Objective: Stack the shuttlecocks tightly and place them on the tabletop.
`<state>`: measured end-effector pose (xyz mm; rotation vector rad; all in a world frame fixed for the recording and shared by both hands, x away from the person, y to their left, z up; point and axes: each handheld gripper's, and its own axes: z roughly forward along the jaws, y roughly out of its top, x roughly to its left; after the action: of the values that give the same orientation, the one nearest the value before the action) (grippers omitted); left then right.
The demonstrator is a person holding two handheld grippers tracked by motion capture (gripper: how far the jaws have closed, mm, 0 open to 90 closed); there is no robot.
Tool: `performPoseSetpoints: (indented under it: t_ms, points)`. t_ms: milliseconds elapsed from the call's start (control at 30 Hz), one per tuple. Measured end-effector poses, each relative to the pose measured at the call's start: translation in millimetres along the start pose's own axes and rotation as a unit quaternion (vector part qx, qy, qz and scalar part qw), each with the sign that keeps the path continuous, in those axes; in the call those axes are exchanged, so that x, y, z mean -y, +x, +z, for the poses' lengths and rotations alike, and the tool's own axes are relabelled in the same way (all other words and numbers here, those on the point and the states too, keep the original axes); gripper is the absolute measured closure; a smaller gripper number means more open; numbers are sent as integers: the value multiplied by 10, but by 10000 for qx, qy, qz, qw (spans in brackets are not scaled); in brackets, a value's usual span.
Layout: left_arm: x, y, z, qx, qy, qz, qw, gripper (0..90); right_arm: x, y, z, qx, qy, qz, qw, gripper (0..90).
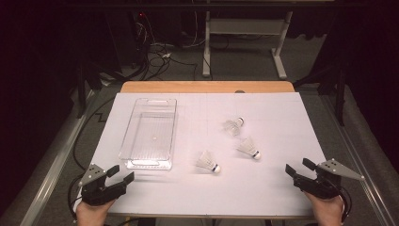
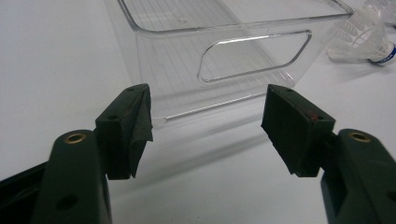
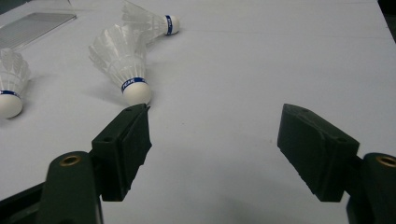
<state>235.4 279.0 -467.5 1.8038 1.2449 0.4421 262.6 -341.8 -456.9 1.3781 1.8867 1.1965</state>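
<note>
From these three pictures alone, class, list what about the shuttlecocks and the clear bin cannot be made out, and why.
- Blue band lettering on the nearest shuttlecock: right gripper view, blurred and too small to read.
- Shuttlecock beside the clear bin: left gripper view, cut off by the right edge.
- Left shuttlecock: right gripper view, cut off by the left edge.
- Small speck on the bin floor: high view, too small to identify.
</note>
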Motion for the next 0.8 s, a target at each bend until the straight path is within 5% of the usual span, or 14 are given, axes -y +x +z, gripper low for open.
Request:
performPoseSetpoints:
  t_ms: [800]
  points:
    - [-36, -83, 23, 177, 42, 76, 9998, 341, 1, 8, 0, -18, 5, -13, 10000, 264]
